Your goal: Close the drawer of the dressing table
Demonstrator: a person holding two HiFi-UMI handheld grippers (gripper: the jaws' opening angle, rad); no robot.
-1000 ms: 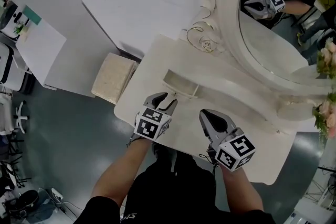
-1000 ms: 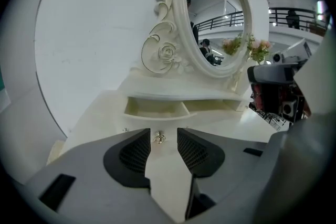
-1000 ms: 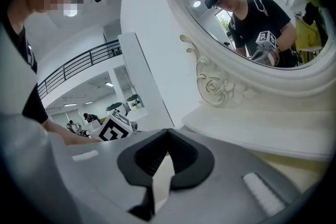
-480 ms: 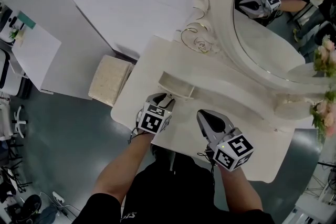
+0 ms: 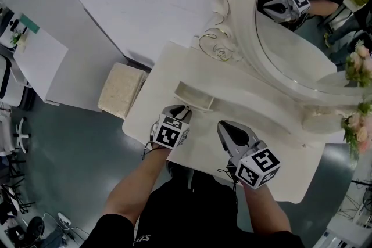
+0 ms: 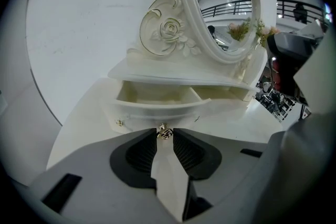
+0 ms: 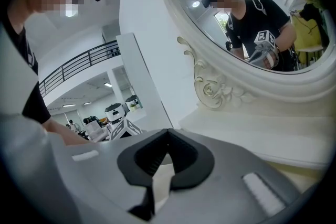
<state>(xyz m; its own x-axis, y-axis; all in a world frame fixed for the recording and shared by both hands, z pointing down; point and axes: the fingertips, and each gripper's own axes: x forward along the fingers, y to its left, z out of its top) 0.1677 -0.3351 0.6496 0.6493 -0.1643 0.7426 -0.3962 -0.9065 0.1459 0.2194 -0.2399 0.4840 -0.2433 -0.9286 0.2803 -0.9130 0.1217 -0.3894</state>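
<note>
A white dressing table (image 5: 273,148) with one oval mirror (image 5: 302,38) is set against a pale wall. Its one open drawer (image 6: 157,105) is seen pulled out at the table's left end, under the raised shelf. The single gold knob (image 6: 164,132) at mid-front is pinched by the left gripper (image 5: 181,111), whose jaws have just been closing on it, presumably so the drawer can be pushed in. The right gripper (image 7: 168,132) is held shut and empty above the table, apparently spare. Two grippers are counted.

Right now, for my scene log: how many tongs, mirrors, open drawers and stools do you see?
Mirror: 1
Open drawer: 1
Stool: 1
Tongs: 2, the left tongs just closing on the drawer's knob, the right tongs shut
Total: 5
</note>
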